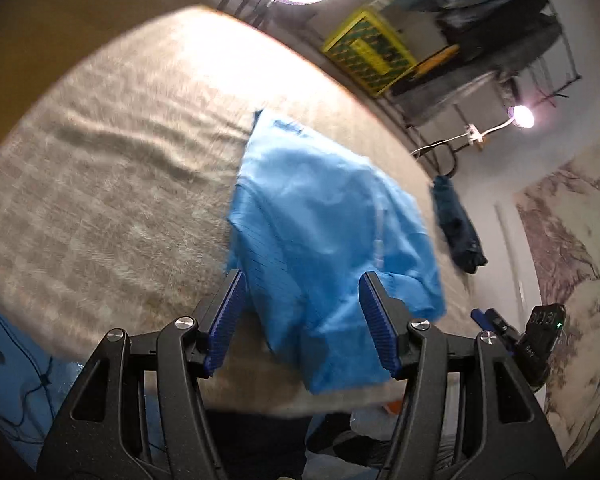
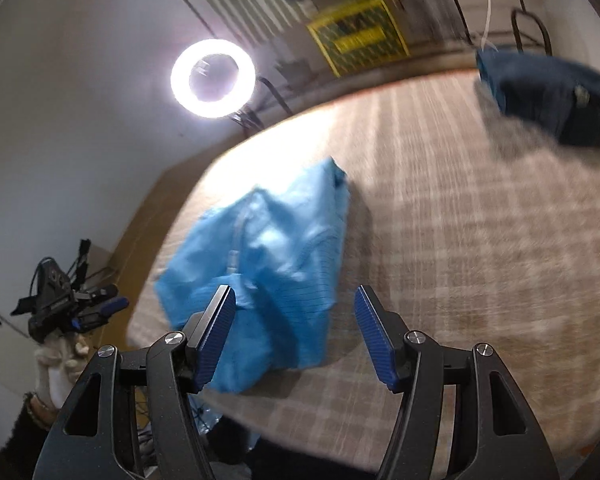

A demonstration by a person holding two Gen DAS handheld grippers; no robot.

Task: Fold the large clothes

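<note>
A light blue garment [image 1: 324,232] lies folded into a rough rectangle on the beige checked table [image 1: 111,184]. My left gripper [image 1: 302,280] is open and empty, held above the garment's near end. In the right wrist view the same garment [image 2: 275,256] lies on the table [image 2: 460,248], and my right gripper [image 2: 293,296] is open and empty above its near right part. Both views are motion blurred. The right gripper shows at the right edge of the left wrist view [image 1: 482,316]. The left gripper, in a white-gloved hand, shows at the left of the right wrist view [image 2: 111,304].
A dark blue folded garment [image 2: 556,96] lies at the table's far right corner; it also shows in the left wrist view [image 1: 458,224]. A lit ring light [image 2: 212,77] stands behind the table. A yellow crate [image 1: 370,54] and a rack of dark clothes [image 1: 500,40] stand beyond.
</note>
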